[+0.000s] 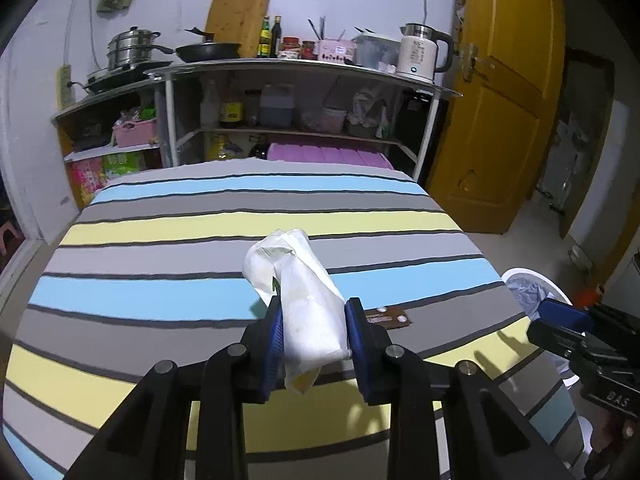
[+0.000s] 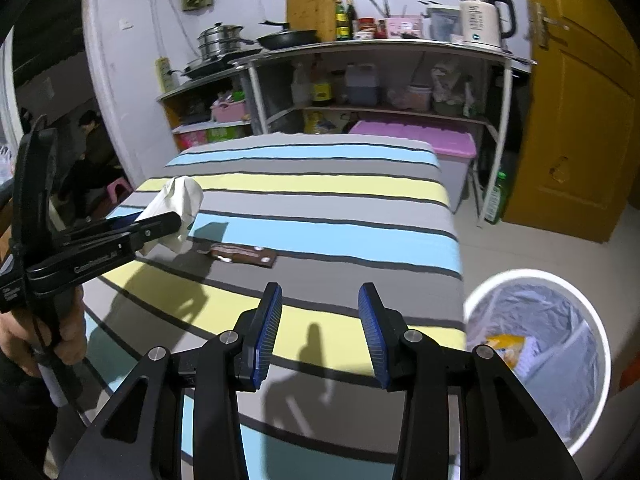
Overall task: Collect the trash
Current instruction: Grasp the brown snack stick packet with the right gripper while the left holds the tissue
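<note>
Left gripper: I have it clamped on the tissue, both blue pads pressed against the wad, held above the striped table.
Right gripper: my jaws stand apart with nothing between them, over the near right part of the table.
Tissue: white, crumpled, sticking out past the fingertips; in the right view it sits far left of my open gripper.
Wrapper: brown, flat on a grey stripe, between the two grippers, just right of the tissue.
Bin: white, lined with a bag, on the floor beside the table's right edge; some yellow and white trash lies inside.
Beyond: shelf with kettle, pan and pots past the far edge; yellow door far right.
</note>
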Demonstrator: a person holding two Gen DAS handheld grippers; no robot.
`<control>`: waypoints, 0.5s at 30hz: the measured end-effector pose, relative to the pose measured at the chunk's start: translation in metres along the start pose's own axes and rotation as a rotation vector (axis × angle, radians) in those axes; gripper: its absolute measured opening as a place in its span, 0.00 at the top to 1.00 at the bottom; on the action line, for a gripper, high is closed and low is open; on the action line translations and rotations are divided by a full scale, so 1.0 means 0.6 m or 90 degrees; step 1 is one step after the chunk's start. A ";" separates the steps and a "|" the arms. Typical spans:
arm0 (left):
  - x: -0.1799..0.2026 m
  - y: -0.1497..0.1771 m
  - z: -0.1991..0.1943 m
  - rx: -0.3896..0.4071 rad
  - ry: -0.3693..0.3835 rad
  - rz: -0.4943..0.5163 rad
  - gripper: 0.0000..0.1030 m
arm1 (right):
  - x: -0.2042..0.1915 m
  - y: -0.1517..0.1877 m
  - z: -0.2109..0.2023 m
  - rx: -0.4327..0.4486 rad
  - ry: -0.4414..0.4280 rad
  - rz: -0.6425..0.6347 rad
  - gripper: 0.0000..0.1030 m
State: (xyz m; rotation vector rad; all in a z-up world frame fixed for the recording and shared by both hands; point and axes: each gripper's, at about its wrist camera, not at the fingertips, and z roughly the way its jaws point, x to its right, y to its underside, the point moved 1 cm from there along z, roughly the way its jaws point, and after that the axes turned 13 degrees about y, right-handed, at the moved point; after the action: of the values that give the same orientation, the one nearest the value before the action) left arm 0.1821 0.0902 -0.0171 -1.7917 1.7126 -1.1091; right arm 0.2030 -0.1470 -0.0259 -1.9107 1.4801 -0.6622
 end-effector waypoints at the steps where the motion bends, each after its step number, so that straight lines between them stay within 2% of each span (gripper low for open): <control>1: -0.005 0.002 -0.005 0.002 -0.002 -0.002 0.71 | -0.006 -0.001 0.005 -0.002 -0.002 -0.007 0.60; 15: -0.082 0.026 -0.052 0.019 0.000 -0.043 0.70 | -0.128 -0.043 0.127 -0.031 -0.081 -0.167 0.60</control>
State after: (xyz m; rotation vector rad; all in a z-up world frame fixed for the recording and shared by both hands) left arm 0.1523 0.1423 -0.0232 -1.8439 1.6375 -1.1568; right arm 0.2554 -0.0548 -0.0596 -2.1646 1.1891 -0.6112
